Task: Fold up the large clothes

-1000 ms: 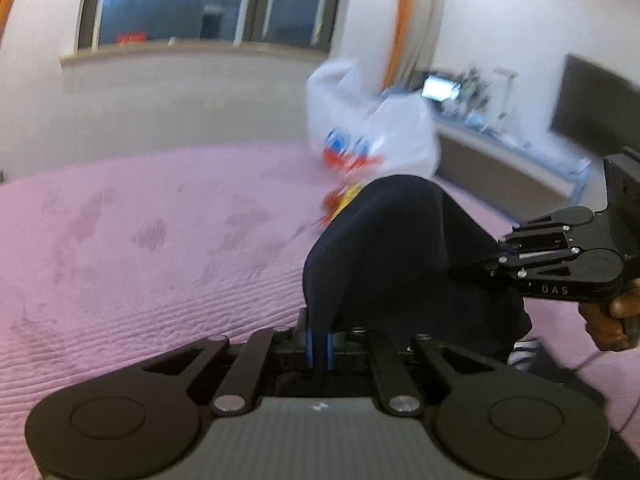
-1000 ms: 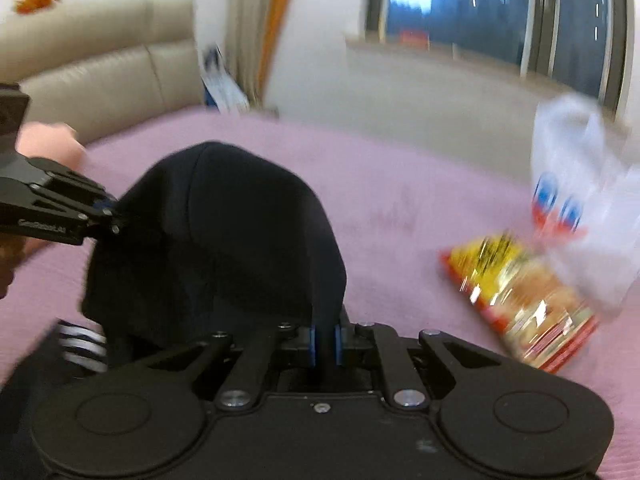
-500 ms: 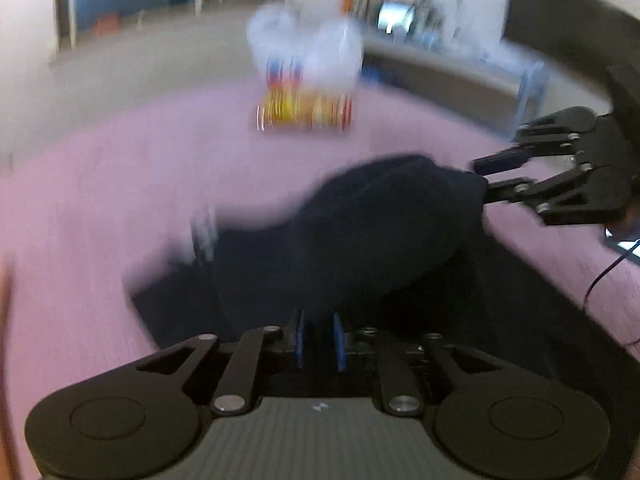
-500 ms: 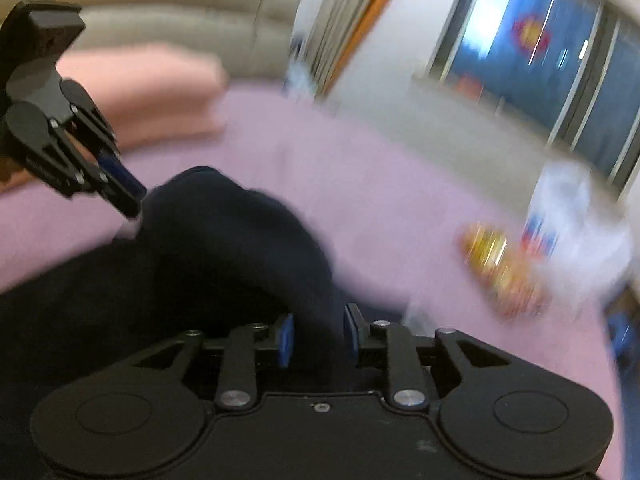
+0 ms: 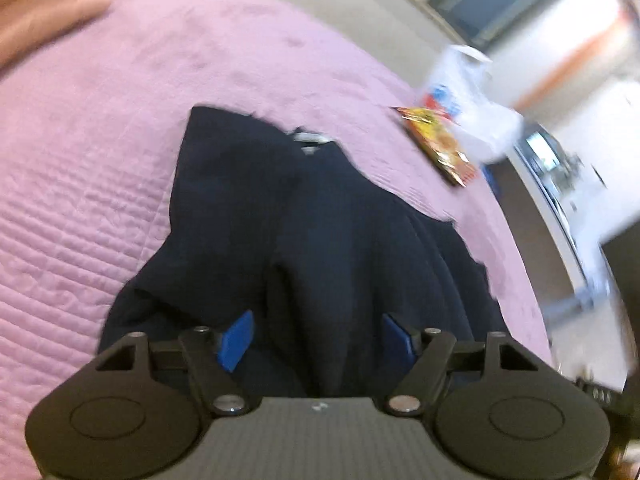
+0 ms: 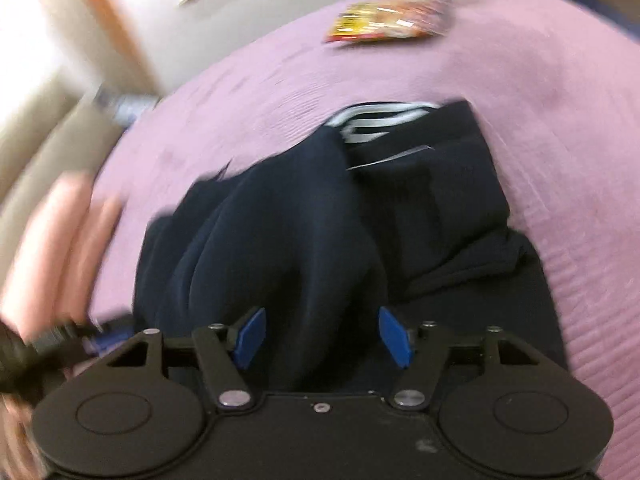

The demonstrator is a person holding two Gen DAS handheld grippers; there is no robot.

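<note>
A dark navy garment (image 5: 320, 220) lies bunched on the pink quilted bedspread (image 5: 80, 200), directly in front of both grippers. In the left wrist view it spreads from a pointed corner at the far left across to a ragged edge on the right, with soft vertical folds running down toward the camera. The left gripper (image 5: 318, 338) is spread wide: its blue pads (image 5: 236, 340) stand well apart with a ridge of navy cloth rising between them, and neither pad presses the fabric.

The right gripper (image 6: 322, 334) is likewise wide apart, its blue pads (image 6: 250, 336) on either side of a thick fold of the garment (image 6: 320, 220) without clamping it. In this view the cloth is heaped in two lobes: a rounded, rumpled mass on the left and a flatter folded panel on the right. At the far edge of the garment, white stripes (image 6: 376, 120) show against the navy, and a thin pale line crosses the panel just below them. The same pale trim (image 5: 308, 140) shows as a small patch at the garment's far edge in the left wrist view.

Beyond the garment, apart from it on the bedspread (image 6: 580, 120), lies a yellow and red snack packet (image 5: 440, 144) (image 6: 388, 20), and just behind that a white plastic bag (image 5: 472, 96) with red and blue printing. A peach-coloured pillow or blanket (image 6: 56, 240) sits blurred at the left of the right wrist view. Both views are smeared by motion blur.
</note>
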